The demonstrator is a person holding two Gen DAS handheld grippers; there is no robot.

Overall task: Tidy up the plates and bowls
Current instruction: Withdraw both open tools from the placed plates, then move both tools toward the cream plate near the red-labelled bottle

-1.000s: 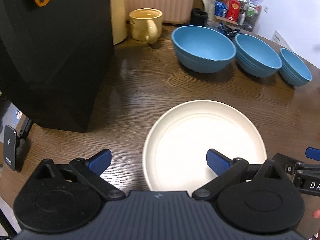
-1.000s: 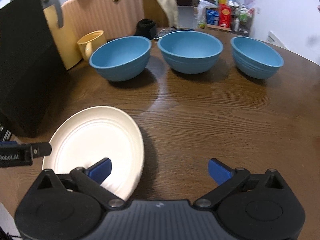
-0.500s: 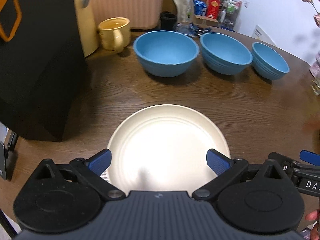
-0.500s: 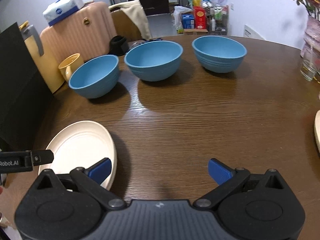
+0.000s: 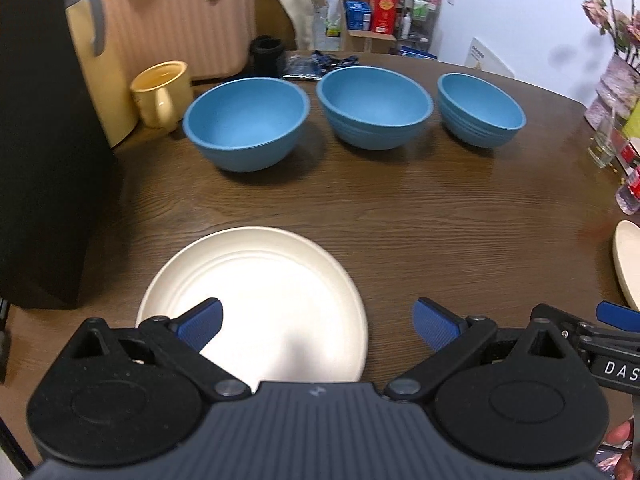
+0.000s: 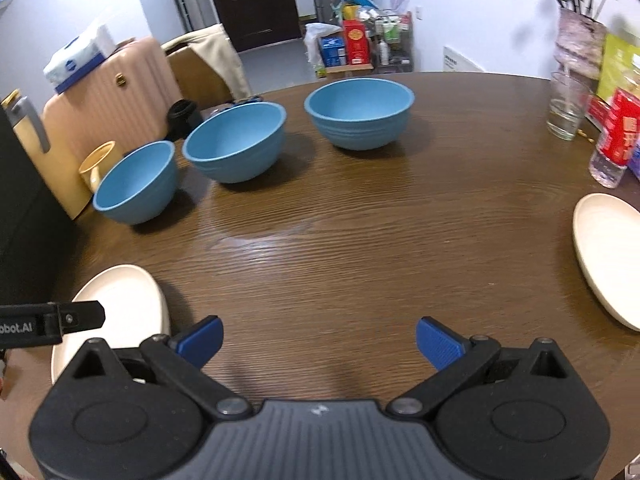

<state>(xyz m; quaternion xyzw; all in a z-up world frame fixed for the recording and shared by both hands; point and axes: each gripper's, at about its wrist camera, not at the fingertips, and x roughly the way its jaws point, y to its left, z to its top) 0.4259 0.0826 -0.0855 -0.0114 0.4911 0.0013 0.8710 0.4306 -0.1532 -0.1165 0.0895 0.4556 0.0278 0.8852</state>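
A cream plate (image 5: 256,300) lies on the brown wooden table (image 5: 400,216) just ahead of my left gripper (image 5: 318,322), which is open and holds nothing; its left fingertip hangs over the plate. The same plate (image 6: 120,304) shows at the left of the right wrist view. My right gripper (image 6: 320,340) is open over bare wood. Three blue bowls stand in a row at the back: left bowl (image 5: 246,134), middle bowl (image 5: 374,106), right bowl (image 5: 480,108). A second cream plate (image 6: 608,252) rests at the table's right edge.
A black box (image 5: 44,140) and a yellow mug (image 5: 160,92) stand at the left. A glass (image 6: 566,108), a vase of flowers (image 6: 580,40) and a water bottle (image 6: 612,148) stand at the right. A pink suitcase (image 5: 176,28) stands behind the table.
Both grippers have pulled back and swung right. The plate has shifted left in both views, and the second plate, glass and vase have come into sight on the right.
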